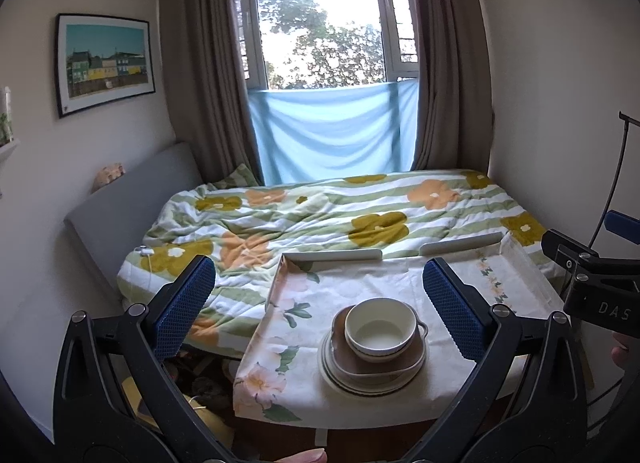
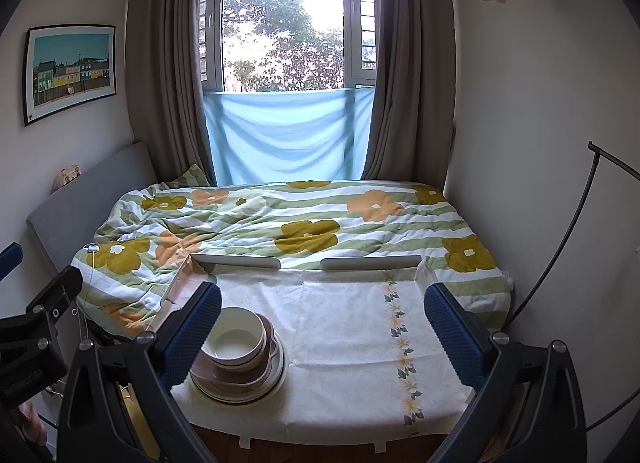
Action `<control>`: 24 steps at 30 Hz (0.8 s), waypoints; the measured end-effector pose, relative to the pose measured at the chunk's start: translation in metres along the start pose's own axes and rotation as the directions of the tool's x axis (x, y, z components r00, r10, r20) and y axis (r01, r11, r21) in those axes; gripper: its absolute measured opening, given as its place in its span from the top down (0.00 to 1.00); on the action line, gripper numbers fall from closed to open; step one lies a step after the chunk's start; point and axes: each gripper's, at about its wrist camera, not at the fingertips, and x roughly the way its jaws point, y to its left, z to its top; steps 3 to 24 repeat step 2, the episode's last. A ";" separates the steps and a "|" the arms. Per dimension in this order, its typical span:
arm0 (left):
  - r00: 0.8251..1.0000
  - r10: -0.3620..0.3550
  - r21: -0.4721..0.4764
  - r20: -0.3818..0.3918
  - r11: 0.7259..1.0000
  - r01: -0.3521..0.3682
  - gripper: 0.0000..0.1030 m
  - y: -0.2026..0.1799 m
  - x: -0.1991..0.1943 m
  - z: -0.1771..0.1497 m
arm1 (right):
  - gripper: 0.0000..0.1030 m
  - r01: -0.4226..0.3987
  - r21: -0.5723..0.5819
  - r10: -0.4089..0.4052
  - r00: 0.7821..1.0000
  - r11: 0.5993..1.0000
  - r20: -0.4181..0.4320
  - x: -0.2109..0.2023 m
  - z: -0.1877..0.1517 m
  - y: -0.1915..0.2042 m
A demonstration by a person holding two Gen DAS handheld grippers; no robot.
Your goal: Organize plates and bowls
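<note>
A stack of dishes stands on a small table covered with a floral cloth (image 1: 360,287). A white bowl (image 1: 380,329) sits on top, on a brown dish (image 1: 384,363), over several white plates (image 1: 340,379). My left gripper (image 1: 320,303) is open and empty, held back above the stack. In the right wrist view the bowl (image 2: 236,341) and plates (image 2: 256,387) sit at the table's left. My right gripper (image 2: 322,327) is open and empty, above the cloth's (image 2: 340,323) bare middle and right of the stack. The right gripper also shows at the left wrist view's right edge.
A bed with a flowered quilt (image 1: 320,219) lies beyond the table, with a grey headboard (image 1: 132,199) on the left and a curtained window (image 1: 320,23) behind. Two raised white rails (image 2: 236,261) edge the table's far side. A black lamp stand (image 2: 560,243) rises at the right.
</note>
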 end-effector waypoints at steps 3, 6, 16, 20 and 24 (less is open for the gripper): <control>1.000 0.000 -0.001 0.006 1.000 0.000 0.00 0.001 -0.001 0.000 | 0.02 -0.001 0.001 0.001 1.000 1.000 0.000 0.000 0.001 -0.001; 1.000 0.000 -0.001 0.006 1.000 0.000 0.00 0.001 -0.001 0.000 | 0.02 -0.001 0.001 0.001 1.000 1.000 0.000 0.000 0.001 -0.001; 1.000 0.000 -0.001 0.006 1.000 0.000 0.00 0.001 -0.001 0.000 | 0.02 -0.001 0.001 0.001 1.000 1.000 0.000 0.000 0.001 -0.001; 1.000 0.000 -0.001 0.006 1.000 0.000 0.00 0.001 -0.001 0.000 | 0.02 -0.001 0.001 0.001 1.000 1.000 0.000 0.000 0.001 -0.001; 1.000 0.000 -0.001 0.006 1.000 0.000 0.00 0.001 -0.001 0.000 | 0.02 -0.001 0.001 0.001 1.000 1.000 0.000 0.000 0.001 -0.001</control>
